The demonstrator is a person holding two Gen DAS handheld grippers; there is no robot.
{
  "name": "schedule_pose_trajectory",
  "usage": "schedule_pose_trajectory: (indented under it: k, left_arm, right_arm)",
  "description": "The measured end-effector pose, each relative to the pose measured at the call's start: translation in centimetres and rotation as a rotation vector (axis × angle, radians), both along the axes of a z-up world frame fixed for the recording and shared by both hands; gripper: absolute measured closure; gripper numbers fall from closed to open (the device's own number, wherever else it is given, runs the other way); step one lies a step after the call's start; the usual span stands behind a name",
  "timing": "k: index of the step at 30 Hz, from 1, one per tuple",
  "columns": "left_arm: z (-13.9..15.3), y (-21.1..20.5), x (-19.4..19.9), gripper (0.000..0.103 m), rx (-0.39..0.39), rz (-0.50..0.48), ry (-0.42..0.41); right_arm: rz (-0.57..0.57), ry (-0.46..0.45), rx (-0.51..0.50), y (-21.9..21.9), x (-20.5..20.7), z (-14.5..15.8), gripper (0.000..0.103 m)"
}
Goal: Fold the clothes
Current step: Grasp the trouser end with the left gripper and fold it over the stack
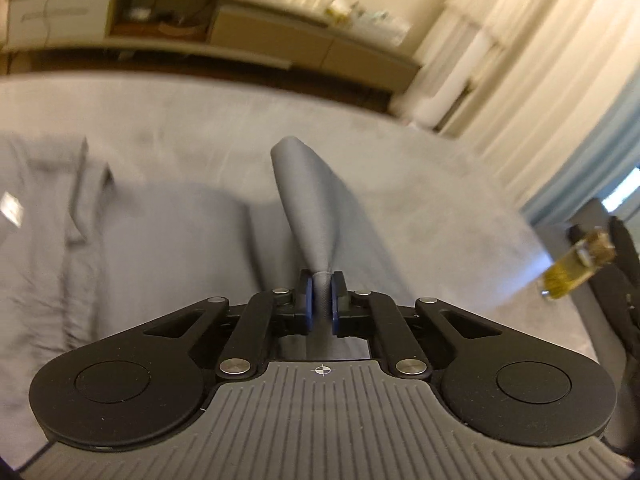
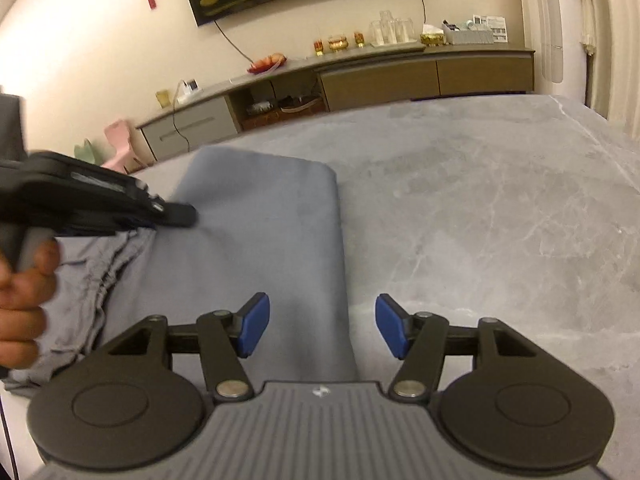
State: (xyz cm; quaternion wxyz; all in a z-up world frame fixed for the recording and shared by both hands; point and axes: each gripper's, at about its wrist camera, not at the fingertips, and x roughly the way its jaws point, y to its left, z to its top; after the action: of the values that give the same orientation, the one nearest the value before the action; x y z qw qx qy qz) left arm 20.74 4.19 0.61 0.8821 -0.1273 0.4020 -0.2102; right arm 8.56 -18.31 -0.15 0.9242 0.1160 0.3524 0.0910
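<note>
One grey garment [image 2: 256, 240] — lengthwise, pointing away.

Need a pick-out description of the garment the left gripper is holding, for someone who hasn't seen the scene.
Start at the wide grey marbled surface in front of the long low cabinet. On its left side lies a blue-grey garment, partly folded into a smooth panel, with a gathered waistband-like edge to its left. It is the only cloth there, and the left gripper is shut on a pinched fold of it.
</note>
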Motion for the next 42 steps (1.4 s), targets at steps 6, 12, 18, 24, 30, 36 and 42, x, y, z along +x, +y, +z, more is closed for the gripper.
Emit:
schedule_pose_trajectory:
  k: [6, 12, 18, 24, 30, 36, 42]
  left_arm:
    - [-1.8, 3.5, 0.7, 0.101, 0.191, 0.07, 0.055]
    - [-3.8, 3.9, -0.3, 0.082, 0.269, 0.156, 0.002]
    - [-3.5, 2.7, -2.5, 0.072, 0.337, 0.076, -0.034]
    - [-5.5, -0.1, -0.6, 0.068, 0.444, 0.06, -0.027]
    - [-1.7, 1.7, -5.6, 0.07, 0.314, 0.051, -0.101]
    - [-4.9, -0.1, -8.3, 0.071, 0.395, -0.066, -0.049]
    - [-7.1, 0.0, -9.4, 0.067, 0.384, -0.035, -0.061]
  right_arm:
    - [0.087, 0.016, 0.042, 1.5, 0.1, -0.2, 0.031]
    - [0.147, 0.007, -0.115, 4.3, -0.7, -0.5, 0.037]
    - [0.101, -0.078, -0.097, 3.5, -1.4, 0.6, 0.043]
    - [0.043, 0.083, -0.028, 2.1, 0.7, -1.6, 0.081]
    - [0.03, -0.078, -0.013, 1.3, 0.0, 1.7, 0.077]
    - [0.206, -0.044, -0.017, 4.8, 7.0, 1.1, 0.083]
    - [0.177, 0.079, 0.024, 2.9, 5.8, -1.2, 0.08]
